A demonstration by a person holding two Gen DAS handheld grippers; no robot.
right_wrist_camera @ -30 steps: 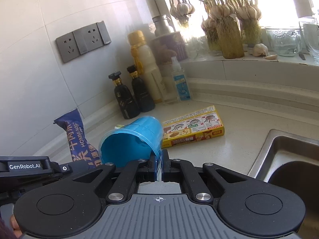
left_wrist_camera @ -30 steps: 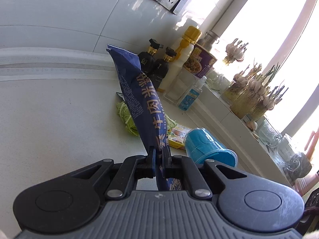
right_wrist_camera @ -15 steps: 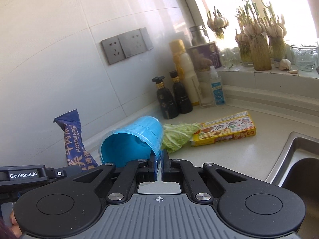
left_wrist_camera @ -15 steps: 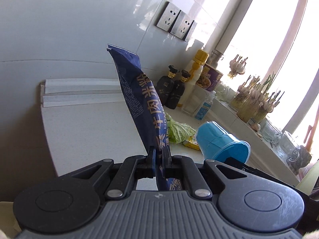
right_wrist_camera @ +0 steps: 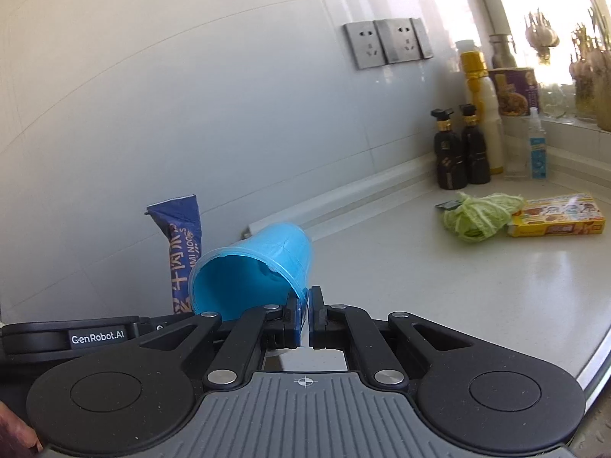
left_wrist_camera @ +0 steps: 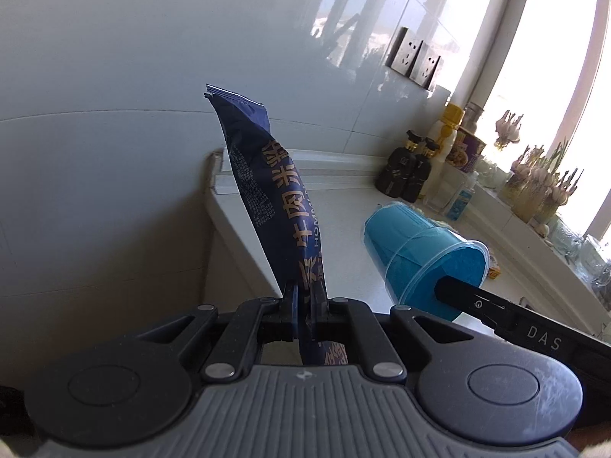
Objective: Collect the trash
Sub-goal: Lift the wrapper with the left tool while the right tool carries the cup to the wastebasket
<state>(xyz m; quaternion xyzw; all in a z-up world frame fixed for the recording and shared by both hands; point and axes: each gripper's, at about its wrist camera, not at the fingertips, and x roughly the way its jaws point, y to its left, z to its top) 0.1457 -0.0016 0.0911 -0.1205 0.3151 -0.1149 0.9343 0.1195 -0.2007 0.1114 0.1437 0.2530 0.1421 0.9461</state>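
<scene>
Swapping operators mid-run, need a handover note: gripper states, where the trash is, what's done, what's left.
Left hand-held gripper: shut on the blue wrapper, held upright off the counter.
Right hand-held gripper: shut on the rim of the blue cup, cup tipped on its side in the air.
Done: wrapper and cup picked up.
On the counter: cabbage leaf and yellow box, touching, in front of the bottles.
Left: drop both held items in the bin, which is not in view, then collect whatever on the counter counts as trash.
</scene>
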